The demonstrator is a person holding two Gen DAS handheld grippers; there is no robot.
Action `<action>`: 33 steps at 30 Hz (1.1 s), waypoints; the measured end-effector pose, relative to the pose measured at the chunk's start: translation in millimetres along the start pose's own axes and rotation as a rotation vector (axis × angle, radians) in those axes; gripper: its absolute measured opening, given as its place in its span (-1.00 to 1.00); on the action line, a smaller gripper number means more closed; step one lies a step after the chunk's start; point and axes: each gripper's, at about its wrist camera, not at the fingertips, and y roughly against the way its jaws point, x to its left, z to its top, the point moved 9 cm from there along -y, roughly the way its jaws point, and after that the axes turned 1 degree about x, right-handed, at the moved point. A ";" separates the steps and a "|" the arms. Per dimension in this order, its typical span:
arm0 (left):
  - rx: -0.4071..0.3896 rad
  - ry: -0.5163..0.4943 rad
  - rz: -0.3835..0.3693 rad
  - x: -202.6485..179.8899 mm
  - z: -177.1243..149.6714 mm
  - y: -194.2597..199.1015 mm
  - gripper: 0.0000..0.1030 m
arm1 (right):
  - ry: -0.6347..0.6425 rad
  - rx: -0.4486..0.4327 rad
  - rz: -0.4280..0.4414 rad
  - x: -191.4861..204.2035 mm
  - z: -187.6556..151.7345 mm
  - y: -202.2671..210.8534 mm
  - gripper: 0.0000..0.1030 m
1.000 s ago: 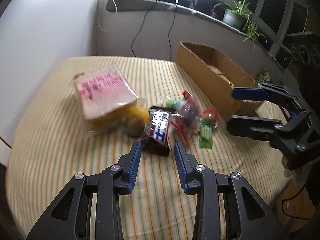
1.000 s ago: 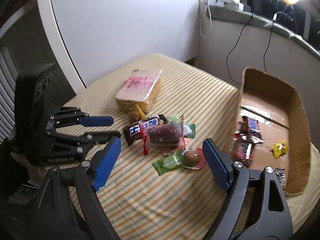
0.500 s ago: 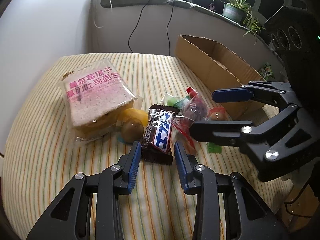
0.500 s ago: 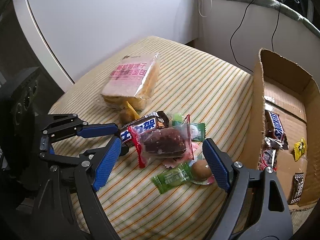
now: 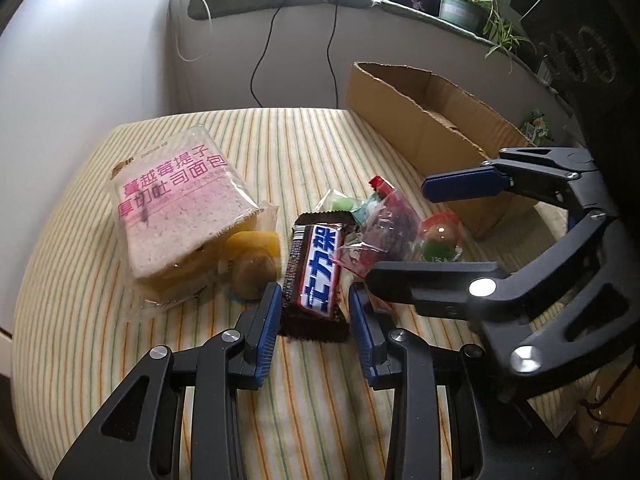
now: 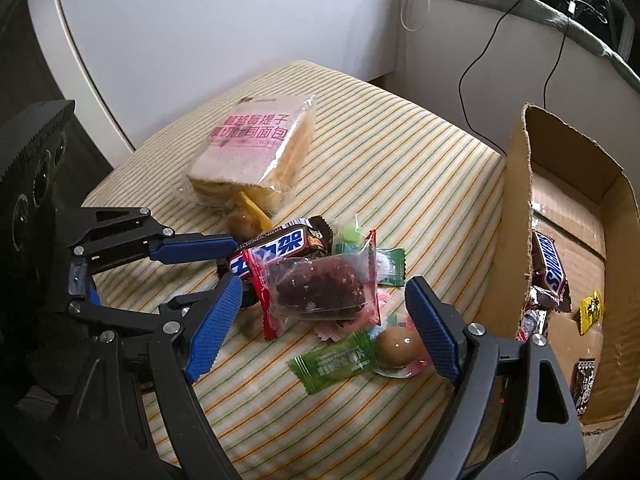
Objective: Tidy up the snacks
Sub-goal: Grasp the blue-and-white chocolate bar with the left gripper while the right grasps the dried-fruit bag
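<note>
Left gripper (image 5: 314, 312) narrowly parted, straddling the chocolate bar (image 5: 318, 272); pad contact unclear. Right gripper (image 6: 324, 326) spread wide, empty, above the red-edged packet (image 6: 320, 288) beside that bar. Cardboard box (image 6: 516, 216) right of the bar.

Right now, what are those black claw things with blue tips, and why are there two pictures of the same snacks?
They are two grabbers that a person holds, one in each hand. Each has a camera looking along its fingers, so you get two views of one striped table.

The left gripper has its blue pads on either side of a chocolate bar, but I cannot tell if they are squeezing it. The right gripper is wide open over a red date packet, holding nothing.

Also there: a bread bag, wrapped candies, and a cardboard box with some snacks already inside.
</note>
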 end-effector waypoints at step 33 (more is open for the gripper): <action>0.026 -0.004 -0.003 8.1 -1.4 -4.8 -0.19 | 0.045 0.091 -0.017 -0.2 -2.6 -18.0 0.13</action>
